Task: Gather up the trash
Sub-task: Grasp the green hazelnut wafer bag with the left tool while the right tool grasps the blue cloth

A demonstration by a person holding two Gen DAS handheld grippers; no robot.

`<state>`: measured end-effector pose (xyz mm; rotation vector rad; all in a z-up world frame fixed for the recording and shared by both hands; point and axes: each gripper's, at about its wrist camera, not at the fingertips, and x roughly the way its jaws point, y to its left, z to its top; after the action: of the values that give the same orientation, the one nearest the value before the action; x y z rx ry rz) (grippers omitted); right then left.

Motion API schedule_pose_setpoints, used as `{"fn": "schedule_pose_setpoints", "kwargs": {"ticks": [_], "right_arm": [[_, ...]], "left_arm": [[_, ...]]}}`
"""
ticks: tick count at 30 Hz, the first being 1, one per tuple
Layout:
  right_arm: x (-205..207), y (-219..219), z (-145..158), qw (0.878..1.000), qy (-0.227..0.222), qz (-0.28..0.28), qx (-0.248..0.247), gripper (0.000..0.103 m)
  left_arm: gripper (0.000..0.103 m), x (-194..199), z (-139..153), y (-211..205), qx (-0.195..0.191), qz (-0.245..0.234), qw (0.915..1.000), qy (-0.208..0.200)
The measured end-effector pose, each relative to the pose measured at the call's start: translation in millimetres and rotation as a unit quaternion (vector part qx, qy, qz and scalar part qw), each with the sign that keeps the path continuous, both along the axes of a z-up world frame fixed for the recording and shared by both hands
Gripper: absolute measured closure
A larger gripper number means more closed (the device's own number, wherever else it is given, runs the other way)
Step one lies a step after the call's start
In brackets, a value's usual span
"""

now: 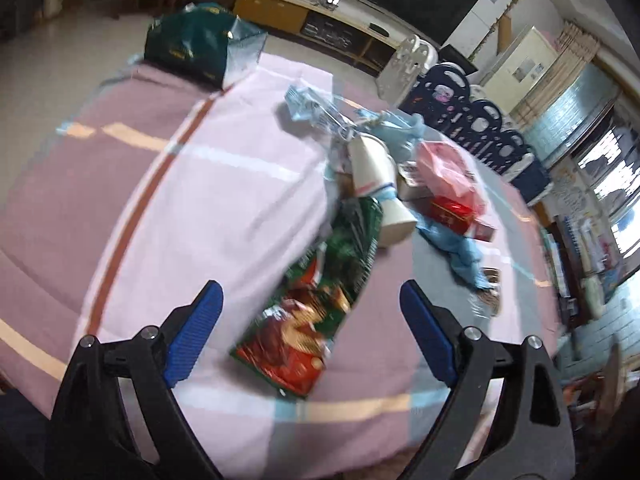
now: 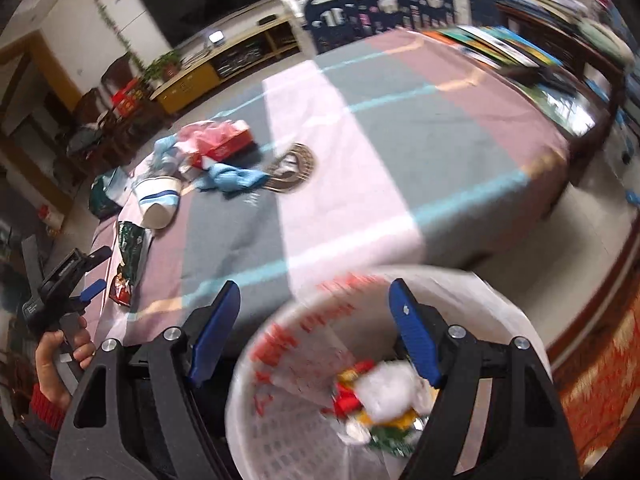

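The left hand-held gripper [image 1: 310,304], released and empty, hovers over a crumpled green-and-red snack bag [image 1: 316,312] on the striped table [image 1: 200,200]; the right hand-held gripper [image 2: 314,312], also released, hangs above a white plastic waste basket [image 2: 280,420].

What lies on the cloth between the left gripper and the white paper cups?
In the left wrist view, a green and red snack bag lies between the open left gripper and the white paper cups, its far end almost at the cups.
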<state>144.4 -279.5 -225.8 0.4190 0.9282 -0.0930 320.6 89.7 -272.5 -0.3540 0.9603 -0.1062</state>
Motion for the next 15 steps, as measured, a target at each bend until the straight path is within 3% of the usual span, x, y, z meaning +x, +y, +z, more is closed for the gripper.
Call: {"fn": "schedule_pose_setpoints", "kwargs": {"ticks": [3, 5, 11, 15], "right_arm": [[55.8, 35.1, -0.3, 0.998, -0.008, 0.059, -0.038, 0.028], [92.2, 56.3, -4.1, 0.994, -0.010, 0.091, -0.060, 0.028], [190.9, 99.2, -32.7, 0.980, 0.013, 0.140, -0.140, 0.028], [235.3, 103.7, -65.8, 0.973, 0.057, 0.143, -0.175, 0.028]], "left_arm": [[0.013, 9.9, -6.0, -18.2, 0.068, 0.003, 0.9976, 0.016], [0.014, 10.3, -8.3, -22.4, 0.093, 0.007, 0.9955, 0.014], [0.039, 5.9, -16.3, -7.5, 0.086, 0.016, 0.9958, 0.026], [0.040, 1.2, -15.8, -2.3, 0.083, 0.017, 0.9963, 0.017]]}}
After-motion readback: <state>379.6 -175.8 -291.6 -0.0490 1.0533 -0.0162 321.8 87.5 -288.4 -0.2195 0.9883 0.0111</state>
